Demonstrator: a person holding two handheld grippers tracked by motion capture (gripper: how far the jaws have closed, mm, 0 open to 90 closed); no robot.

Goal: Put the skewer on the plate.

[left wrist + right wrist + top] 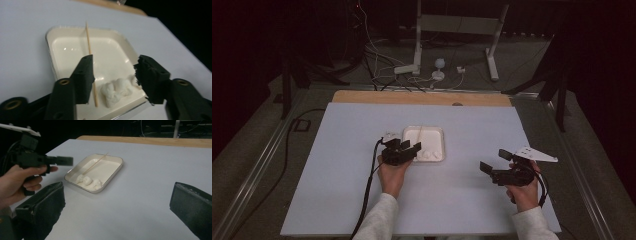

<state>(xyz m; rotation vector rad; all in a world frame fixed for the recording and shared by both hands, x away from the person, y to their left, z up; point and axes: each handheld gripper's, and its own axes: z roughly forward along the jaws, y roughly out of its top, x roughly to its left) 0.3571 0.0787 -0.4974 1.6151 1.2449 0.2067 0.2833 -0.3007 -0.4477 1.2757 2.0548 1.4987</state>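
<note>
Black jaws of my left gripper (113, 75) fill the bottom of its view, parted halfway with nothing pinched between them. One wooden stick (90, 60) runs from beside the left-hand jaw up to the far rim of one white tray (53, 60) at frame centre. Three white lumps (117, 90) sit in a row at the tray's near edge. From above, my left hand (390, 175) holds that gripper level at the tray's left side. My right gripper (494, 161), lower right, stands wide open, well apart from the tray.
</note>
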